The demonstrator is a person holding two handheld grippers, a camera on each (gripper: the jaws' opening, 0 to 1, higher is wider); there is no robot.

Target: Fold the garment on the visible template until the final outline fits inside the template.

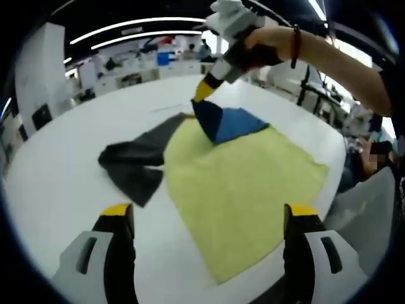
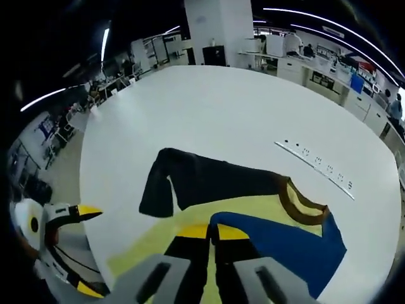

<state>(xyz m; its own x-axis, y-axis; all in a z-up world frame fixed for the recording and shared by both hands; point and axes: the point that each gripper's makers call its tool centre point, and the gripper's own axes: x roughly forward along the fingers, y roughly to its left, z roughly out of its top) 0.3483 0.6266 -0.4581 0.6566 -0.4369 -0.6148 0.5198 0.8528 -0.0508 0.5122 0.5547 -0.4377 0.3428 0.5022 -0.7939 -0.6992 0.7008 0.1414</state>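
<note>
Two yellow-tipped black jaws of the left claw (image 1: pixel 209 218) rise from the bottom of the left gripper view, standing well apart with nothing between them, hovering over the near corner of a pale yellow, square towel-like cloth template (image 1: pixel 243 190) spread flat on the round white bench (image 1: pixel 57 183).

Across the template, the right claw (image 1: pixel 204 92) — held by a person's hand (image 1: pixel 256 54) with a dark red band at the wrist — comes down from the top of that view and pinches a blue fold of the garment (image 1: pixel 237 121), lifting it into a small peak. In the right gripper view its own jaws are together, clamped on the blue fabric edge at the bottom centre.

That multicoloured long-sleeved garment has a blue part lying on the template's far corner, a dark grey-black body and sleeve trailing off the template onto the bare bench, and a brown collar band (image 2: pixel 302 206) beside the blue. Much of the dark part lies outside the yellow outline.

Beyond the garment, a thin pale ruler-like strip with dark dots (image 2: pixel 313 164) rests on the bench — well apart from the cloth.
</note>
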